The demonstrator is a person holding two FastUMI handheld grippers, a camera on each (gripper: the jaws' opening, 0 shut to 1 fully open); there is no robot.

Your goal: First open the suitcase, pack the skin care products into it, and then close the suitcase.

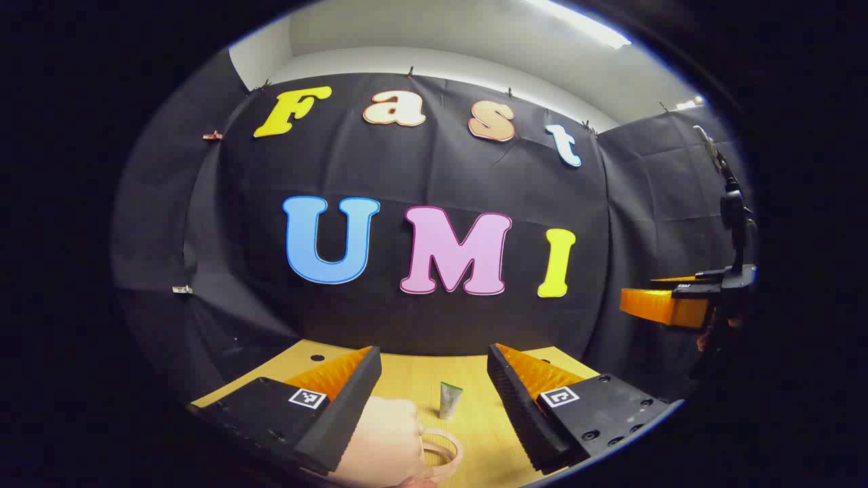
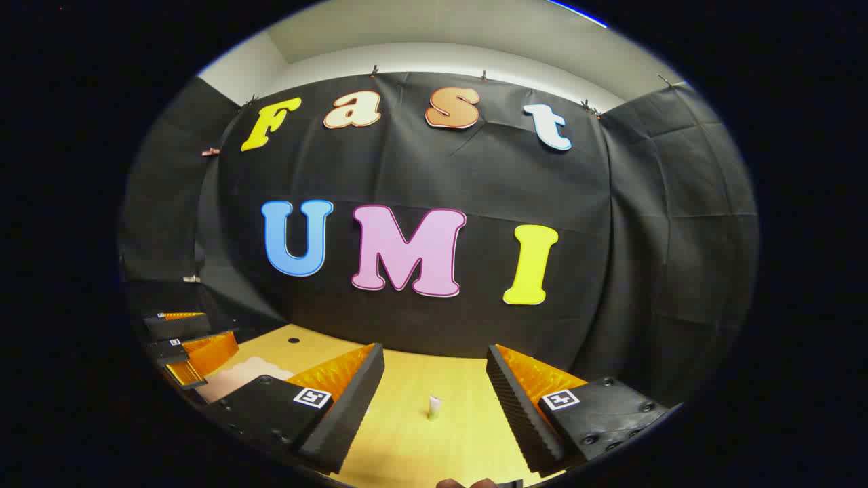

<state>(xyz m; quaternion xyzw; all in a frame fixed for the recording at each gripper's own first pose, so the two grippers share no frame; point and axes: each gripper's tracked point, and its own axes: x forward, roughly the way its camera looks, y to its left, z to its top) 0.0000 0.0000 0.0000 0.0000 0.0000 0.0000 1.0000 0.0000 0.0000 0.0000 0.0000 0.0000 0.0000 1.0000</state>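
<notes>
- Left gripper (image 1: 434, 393) is hovering with jaws wide, holding nothing; pale pink suitcase (image 1: 380, 440) is lying just below its fingers, handle showing.
- Right gripper (image 2: 434, 393) is likewise gaping, empty.
- Skin care tube (image 1: 449, 400) is standing upright near the table's (image 1: 468, 369) far edge.
- Risk: a sweeping finger could be toppling the tube.

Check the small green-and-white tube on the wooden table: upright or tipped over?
Upright. The small green-and-white tube stands on end on the wooden table, ahead of the open left gripper, untouched by either finger.

Wood table (image 1: 468, 434) w/ upright tube (image 1: 449, 399), pale suitcase (image 1: 380, 440).
</notes>
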